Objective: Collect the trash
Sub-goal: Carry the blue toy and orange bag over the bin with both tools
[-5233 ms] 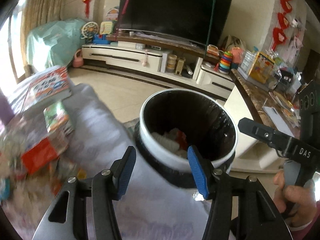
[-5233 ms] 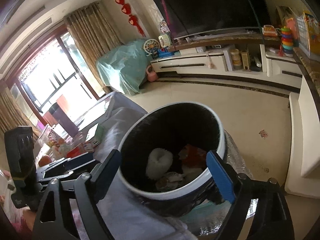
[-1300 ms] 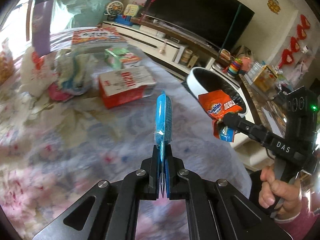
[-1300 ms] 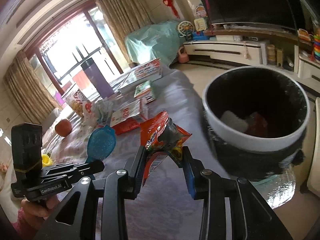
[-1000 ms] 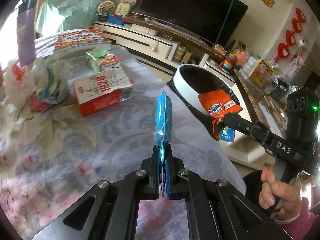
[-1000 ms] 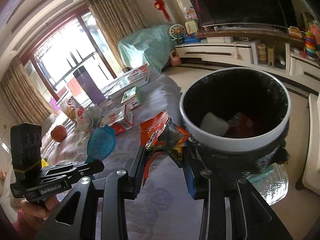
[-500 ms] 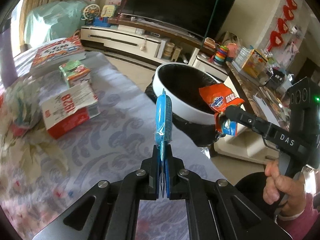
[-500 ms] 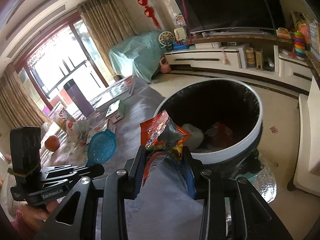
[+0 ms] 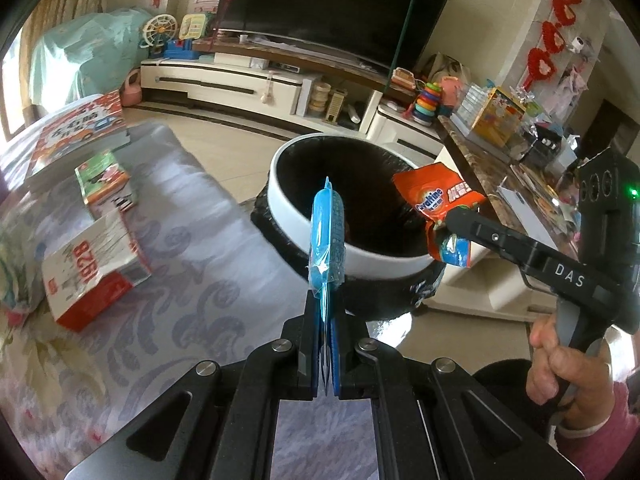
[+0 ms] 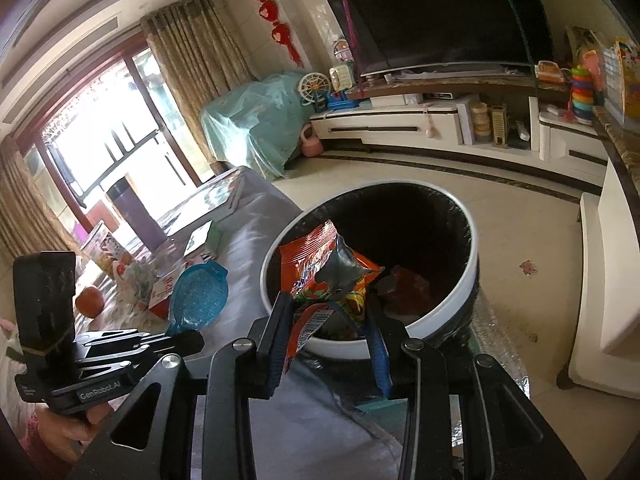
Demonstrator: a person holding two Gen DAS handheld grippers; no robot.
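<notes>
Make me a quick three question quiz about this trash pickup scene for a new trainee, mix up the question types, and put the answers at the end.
1. True or false: the left gripper is shut on a blue wrapper.
2. Multiple choice: what does the right gripper hold? A) a red carton B) an orange snack bag C) a book
3. Short answer: where is the orange snack bag relative to the trash bin?

Key
1. True.
2. B.
3. Above the bin's open mouth, near its rim on the bed side, not yet released.
</notes>
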